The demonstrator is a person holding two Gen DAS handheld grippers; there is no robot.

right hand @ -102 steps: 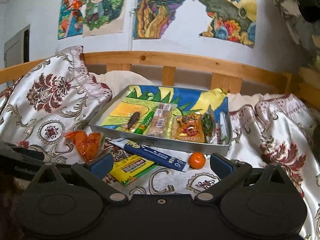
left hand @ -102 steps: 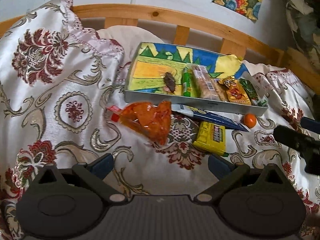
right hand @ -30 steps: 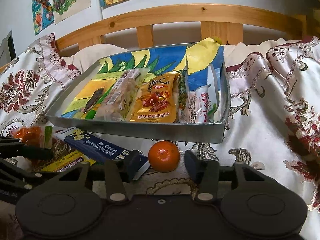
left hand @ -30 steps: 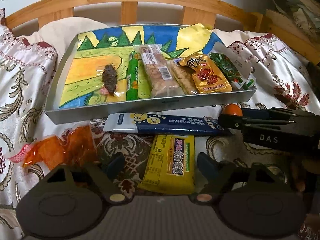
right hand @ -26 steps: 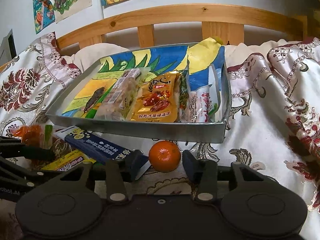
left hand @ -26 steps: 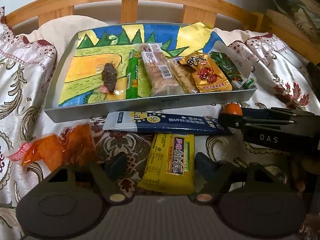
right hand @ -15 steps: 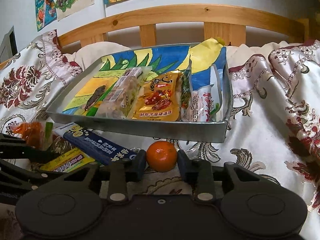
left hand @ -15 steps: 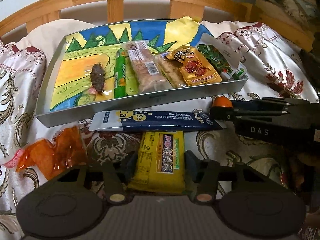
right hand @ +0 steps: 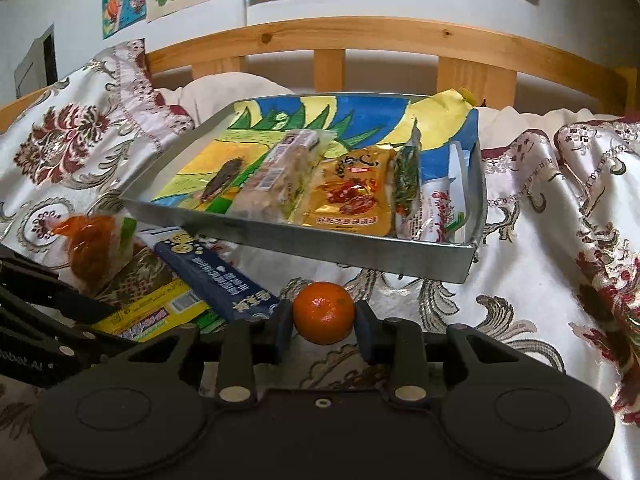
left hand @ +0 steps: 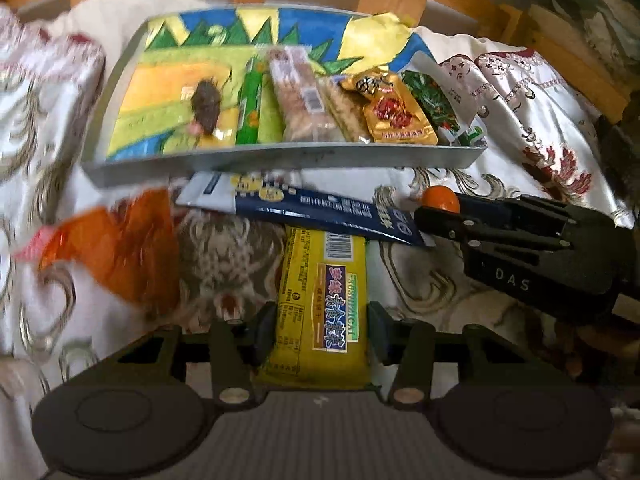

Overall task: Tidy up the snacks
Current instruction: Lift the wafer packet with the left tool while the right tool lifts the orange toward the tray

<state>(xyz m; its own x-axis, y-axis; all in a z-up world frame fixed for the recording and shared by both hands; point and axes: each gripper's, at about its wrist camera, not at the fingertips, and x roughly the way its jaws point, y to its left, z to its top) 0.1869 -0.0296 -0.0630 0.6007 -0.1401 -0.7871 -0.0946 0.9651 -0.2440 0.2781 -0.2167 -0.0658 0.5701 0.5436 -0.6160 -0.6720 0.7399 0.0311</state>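
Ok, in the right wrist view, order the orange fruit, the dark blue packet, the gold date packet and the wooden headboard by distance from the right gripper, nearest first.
1. Orange fruit, between the right gripper's fingers.
2. Dark blue packet, just left, on the bedspread.
3. Gold date packet, in the tray.
4. Wooden headboard, behind the tray.

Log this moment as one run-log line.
left gripper: closing on yellow snack pack | right gripper: shut on orange | tray: part-filled

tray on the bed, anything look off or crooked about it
The metal tray sits tilted on the rumpled bedspread, and its picture liner curls up over the far right corner. Snacks crowd its right half; nothing is spilled.
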